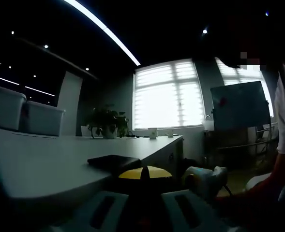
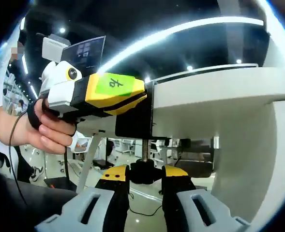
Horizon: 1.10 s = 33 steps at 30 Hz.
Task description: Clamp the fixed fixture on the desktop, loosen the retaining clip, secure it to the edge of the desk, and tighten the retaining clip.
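Surface [image 2: 219,92]: white, smooth, thick-edged; taken as landmark.
Fixture [image 2: 135,118]: black clamp bracket seated on the surface edge, threaded screw hanging below.
Right gripper [image 2: 144,176]: closed around the black knob [image 2: 143,170] beneath the surface.
Left gripper [image 2: 144,96]: yellow-tipped, clamped on the fixture at the edge.
Surroundings: flat dark pad [image 1: 114,162], two white bins [image 1: 26,113], potted plant [image 1: 106,123] upon the surface.

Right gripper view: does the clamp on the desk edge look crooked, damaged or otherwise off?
Nothing stands out. The black clamp sits squarely on the desk edge, its screw hanging straight down to the knob between the right gripper jaws. The left gripper holds the clamp from the side.
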Available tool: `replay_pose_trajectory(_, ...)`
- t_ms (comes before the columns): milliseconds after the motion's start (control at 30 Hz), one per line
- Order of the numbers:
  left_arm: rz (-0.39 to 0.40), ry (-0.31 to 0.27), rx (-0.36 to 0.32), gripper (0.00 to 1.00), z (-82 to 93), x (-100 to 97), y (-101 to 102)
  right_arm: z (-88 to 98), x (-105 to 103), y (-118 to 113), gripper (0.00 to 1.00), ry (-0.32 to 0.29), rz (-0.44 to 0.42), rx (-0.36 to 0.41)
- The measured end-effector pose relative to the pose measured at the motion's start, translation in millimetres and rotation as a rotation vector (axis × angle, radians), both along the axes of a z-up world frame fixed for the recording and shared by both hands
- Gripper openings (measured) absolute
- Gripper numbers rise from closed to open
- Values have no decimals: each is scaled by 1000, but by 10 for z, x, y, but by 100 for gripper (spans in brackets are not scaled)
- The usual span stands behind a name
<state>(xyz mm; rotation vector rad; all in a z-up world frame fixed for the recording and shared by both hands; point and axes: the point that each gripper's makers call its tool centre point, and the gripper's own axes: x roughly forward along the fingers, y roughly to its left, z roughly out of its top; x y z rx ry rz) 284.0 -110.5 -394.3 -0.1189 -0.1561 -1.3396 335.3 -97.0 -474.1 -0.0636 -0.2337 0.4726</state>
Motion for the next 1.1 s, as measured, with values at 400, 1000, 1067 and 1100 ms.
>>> replay_pose_trajectory(400,-1,-14,1,1,-5,-1,12,-108,-222,-160,40,73,-332,187)
replay_pose_trajectory(1000,1,-11,-9,1,3,8,24,22,-31,-42,36,11,-649,57)
replay_pose_trajectory(1067,2,-4,-17,1,5,11,22,22,5,-94,32,22,-652,71)
replay_pose_trajectory(1100,2,-3,-20,1,7,12,20,11,19,-117,30,29,-657,73)
